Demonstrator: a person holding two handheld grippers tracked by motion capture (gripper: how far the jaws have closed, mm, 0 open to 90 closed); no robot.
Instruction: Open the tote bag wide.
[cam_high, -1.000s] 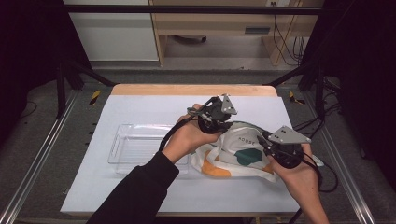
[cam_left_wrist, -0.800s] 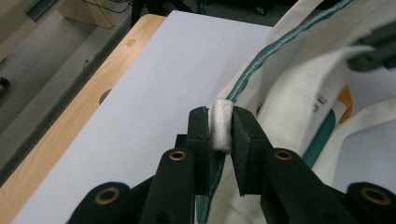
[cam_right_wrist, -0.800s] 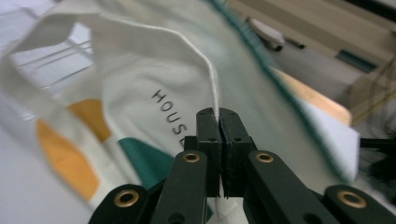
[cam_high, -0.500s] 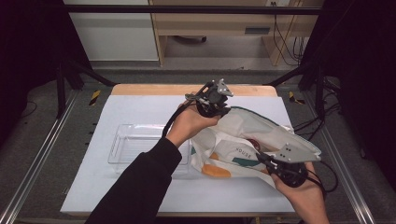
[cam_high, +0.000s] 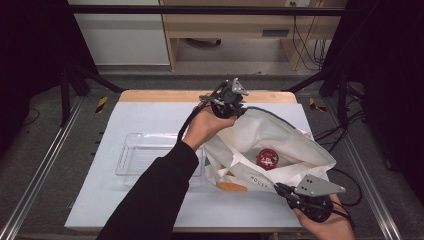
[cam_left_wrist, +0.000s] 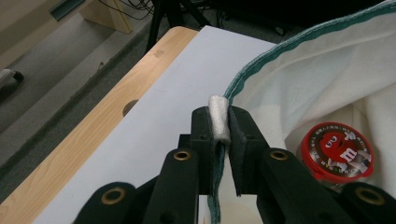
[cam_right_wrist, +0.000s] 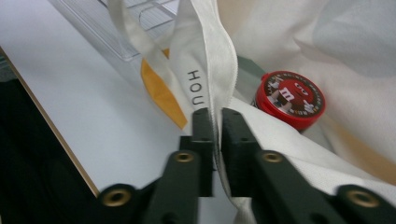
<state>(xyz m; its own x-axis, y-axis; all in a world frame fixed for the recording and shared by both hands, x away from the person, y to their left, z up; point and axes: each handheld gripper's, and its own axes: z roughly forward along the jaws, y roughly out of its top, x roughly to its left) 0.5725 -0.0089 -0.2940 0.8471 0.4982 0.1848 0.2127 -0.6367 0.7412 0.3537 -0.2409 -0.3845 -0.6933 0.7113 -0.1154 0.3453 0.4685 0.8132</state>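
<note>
White cloth bag (cam_high: 280, 145) held open by both grippers, left (cam_high: 226, 101) and right (cam_high: 286, 191), each clamped on its rim; red tin (cam_high: 267, 158) inside. Next: take it out.

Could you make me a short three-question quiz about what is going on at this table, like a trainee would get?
1. True or false: both grippers are clamped on the rim of the cloth bag.
2. What lies inside the bag? A) a red-lidded candy tub B) a banana C) a mug
3. Fill in: left of the bag on the table stands a clear plastic ____.

Key:
1. True: the left gripper pinches the green-edged rim at the far side, and the right gripper pinches the near rim.
2. A: the red-lidded candy tub.
3. tray.
</note>
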